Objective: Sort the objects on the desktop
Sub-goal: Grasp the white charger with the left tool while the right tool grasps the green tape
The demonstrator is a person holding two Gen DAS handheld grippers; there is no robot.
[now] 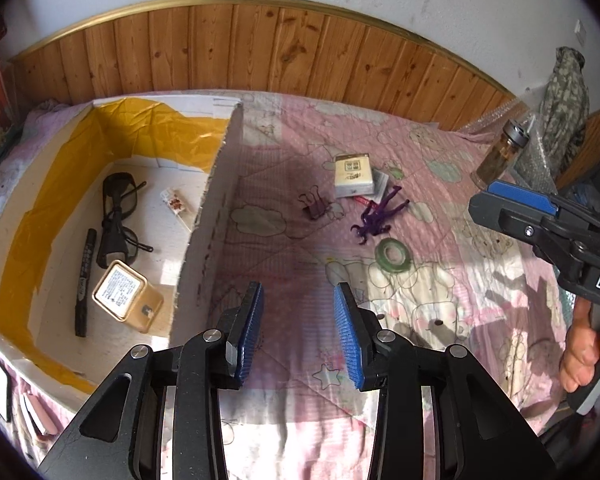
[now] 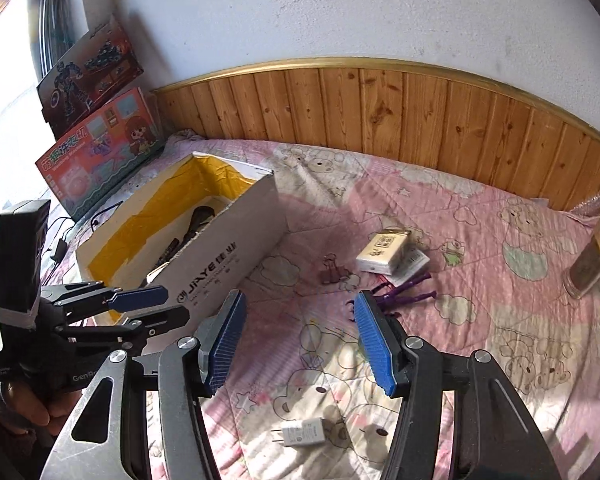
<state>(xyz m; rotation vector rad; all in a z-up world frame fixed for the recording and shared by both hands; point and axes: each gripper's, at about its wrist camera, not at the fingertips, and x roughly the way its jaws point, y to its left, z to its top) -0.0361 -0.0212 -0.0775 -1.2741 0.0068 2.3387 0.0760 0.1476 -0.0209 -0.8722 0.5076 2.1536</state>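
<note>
My left gripper [image 1: 299,300] is open and empty, hanging over the pink quilt [image 1: 284,360] just right of the cardboard box [image 1: 204,216]. Inside the box lie black glasses [image 1: 116,216], a marker [image 1: 85,280], a gold tin [image 1: 124,296] and a small packet [image 1: 176,202]. My right gripper [image 2: 300,308] is also open with nothing between its fingers. Beyond it on the quilt are a binder clip [image 2: 332,272], a white carton [image 2: 382,254] and a purple twisted piece [image 2: 404,288]. A green tape roll [image 1: 394,254] lies nearby. A white charger plug [image 2: 302,432] rests below the right fingers.
A glass jar [image 2: 596,256] stands at the quilt's right side. Toy boxes [image 2: 100,160] lean against the wall left of the cardboard box. Wooden panelling [image 2: 380,112] runs along the back. A person's hand [image 1: 588,352] holds the right gripper [image 1: 478,198]; the left gripper [image 2: 176,303] shows beside the box [image 2: 220,264].
</note>
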